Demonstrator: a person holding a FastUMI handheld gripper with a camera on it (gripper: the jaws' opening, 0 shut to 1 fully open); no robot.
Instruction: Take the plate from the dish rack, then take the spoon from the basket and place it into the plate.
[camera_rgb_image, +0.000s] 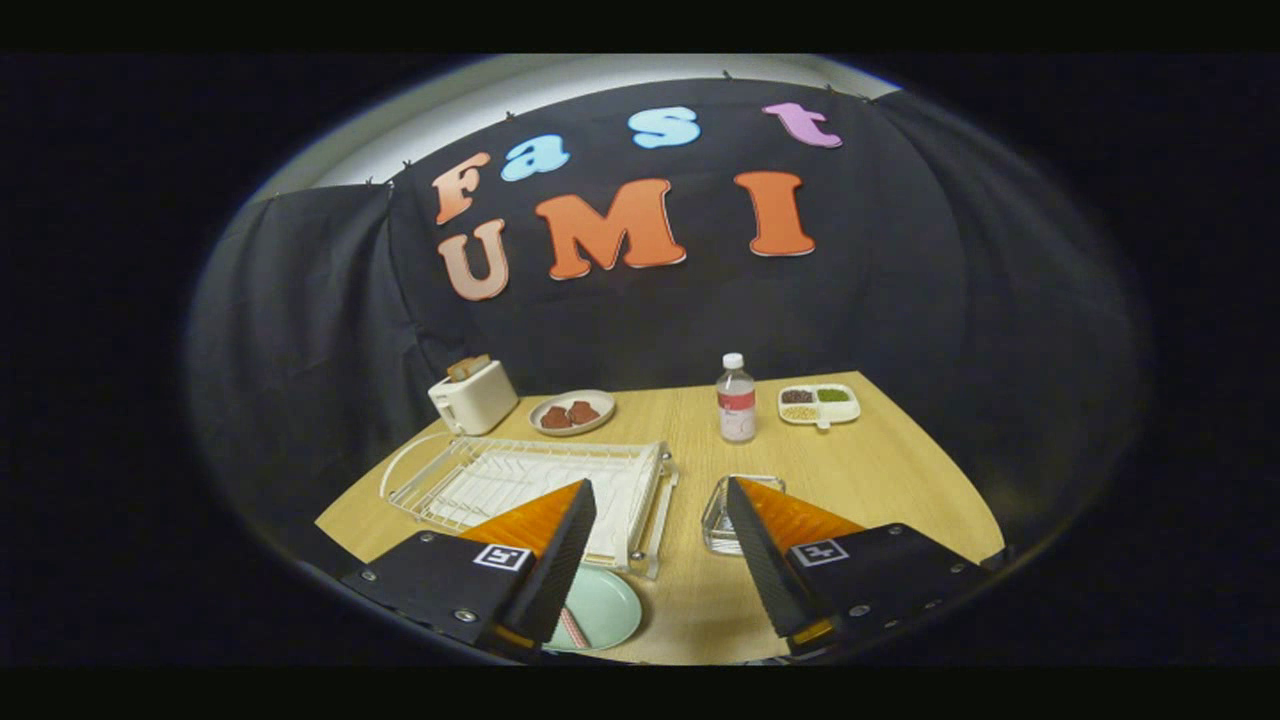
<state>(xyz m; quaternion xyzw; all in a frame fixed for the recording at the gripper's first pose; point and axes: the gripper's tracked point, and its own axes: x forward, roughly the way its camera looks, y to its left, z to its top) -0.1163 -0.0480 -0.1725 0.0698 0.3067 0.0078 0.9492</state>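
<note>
A pale green plate lies flat on the wooden table, in front of the white wire dish rack and partly under my left finger. A striped pink-and-white handle, apparently the spoon, rests on the plate against that finger; most of it is hidden. The small clear basket stands right of the rack, partly covered by my right finger. My gripper is raised above the table, open, with nothing between its fingers.
At the back of the table stand a cream toaster, a plate with brown pieces of food, a clear water bottle and a divided white tray of grains. The table's right edge curves close by.
</note>
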